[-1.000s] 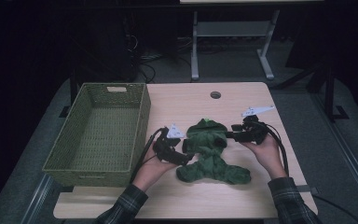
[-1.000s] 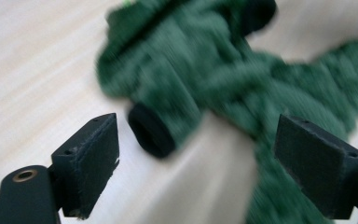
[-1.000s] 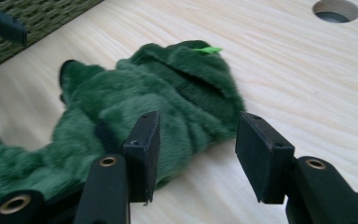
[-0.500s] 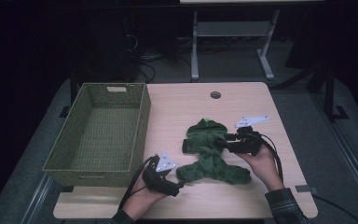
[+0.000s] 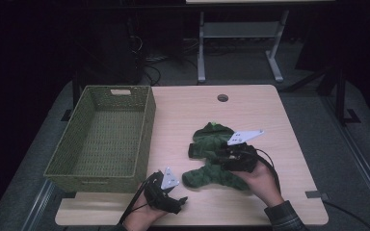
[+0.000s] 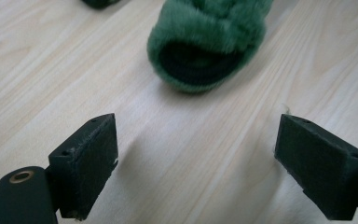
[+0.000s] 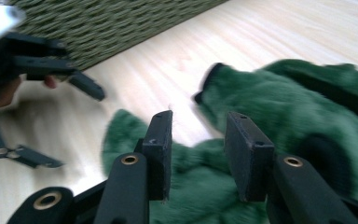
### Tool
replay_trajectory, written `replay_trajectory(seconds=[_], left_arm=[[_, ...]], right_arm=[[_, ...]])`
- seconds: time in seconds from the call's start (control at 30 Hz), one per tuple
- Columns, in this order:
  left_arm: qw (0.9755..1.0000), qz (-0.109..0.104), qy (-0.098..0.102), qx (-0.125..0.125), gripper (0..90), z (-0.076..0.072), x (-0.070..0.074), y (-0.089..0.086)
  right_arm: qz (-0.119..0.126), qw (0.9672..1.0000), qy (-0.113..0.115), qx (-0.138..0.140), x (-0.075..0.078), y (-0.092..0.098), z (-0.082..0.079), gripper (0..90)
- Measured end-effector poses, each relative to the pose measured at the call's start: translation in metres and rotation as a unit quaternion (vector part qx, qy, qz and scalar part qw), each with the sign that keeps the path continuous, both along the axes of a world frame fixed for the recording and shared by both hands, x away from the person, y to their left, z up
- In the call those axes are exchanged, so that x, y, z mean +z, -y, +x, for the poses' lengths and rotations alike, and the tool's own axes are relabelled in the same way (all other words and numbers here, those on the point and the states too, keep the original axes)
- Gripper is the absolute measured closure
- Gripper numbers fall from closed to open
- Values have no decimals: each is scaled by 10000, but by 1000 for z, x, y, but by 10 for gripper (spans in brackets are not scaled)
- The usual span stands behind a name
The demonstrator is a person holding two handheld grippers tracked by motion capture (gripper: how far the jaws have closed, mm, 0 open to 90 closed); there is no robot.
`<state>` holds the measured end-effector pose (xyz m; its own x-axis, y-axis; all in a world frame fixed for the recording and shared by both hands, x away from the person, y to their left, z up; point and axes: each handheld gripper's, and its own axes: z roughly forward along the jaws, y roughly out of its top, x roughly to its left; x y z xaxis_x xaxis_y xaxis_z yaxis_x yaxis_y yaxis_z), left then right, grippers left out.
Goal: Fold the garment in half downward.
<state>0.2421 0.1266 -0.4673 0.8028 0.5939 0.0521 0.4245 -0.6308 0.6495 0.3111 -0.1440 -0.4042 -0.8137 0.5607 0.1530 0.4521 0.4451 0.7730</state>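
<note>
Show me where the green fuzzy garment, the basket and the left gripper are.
green garment [image 5: 212, 139], high view, its upper fuzzy part
basket [image 5: 147, 126], high view, its right wall
left gripper [image 5: 179, 202], high view, between its open jaws

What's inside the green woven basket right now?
The basket holds nothing visible: its woven floor lies bare in the high view. The strip of floor just behind its near wall is hidden from view.

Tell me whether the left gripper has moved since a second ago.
Yes. The left gripper has pulled back from the green fuzzy garment toward the table's near edge, now level with the basket's near wall.
</note>
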Motion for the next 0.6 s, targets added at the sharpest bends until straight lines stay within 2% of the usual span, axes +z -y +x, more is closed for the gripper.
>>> replay_trajectory(seconds=[0.07,0.1,0.2,0.4,0.6], left_arm=[[10000,-38,-22,-2,125,0,-1,-1],[9999,-101,-38,-8,125,0,-2,-1],[9996,-254,-106,-51,124,2,-4,-5],[9988,-464,10,-150,123,1,-8,-9],[9984,-537,27,-189,123,1,-10,-10]], right_arm=[[-24,10000,11,69,-1,-4,-2,632],[-66,9998,11,166,-2,-12,-7,647],[-86,9996,-6,269,-3,-18,-11,657],[-142,9985,-8,522,-8,-37,-24,667],[-249,9964,-47,808,-17,-61,-34,692]])
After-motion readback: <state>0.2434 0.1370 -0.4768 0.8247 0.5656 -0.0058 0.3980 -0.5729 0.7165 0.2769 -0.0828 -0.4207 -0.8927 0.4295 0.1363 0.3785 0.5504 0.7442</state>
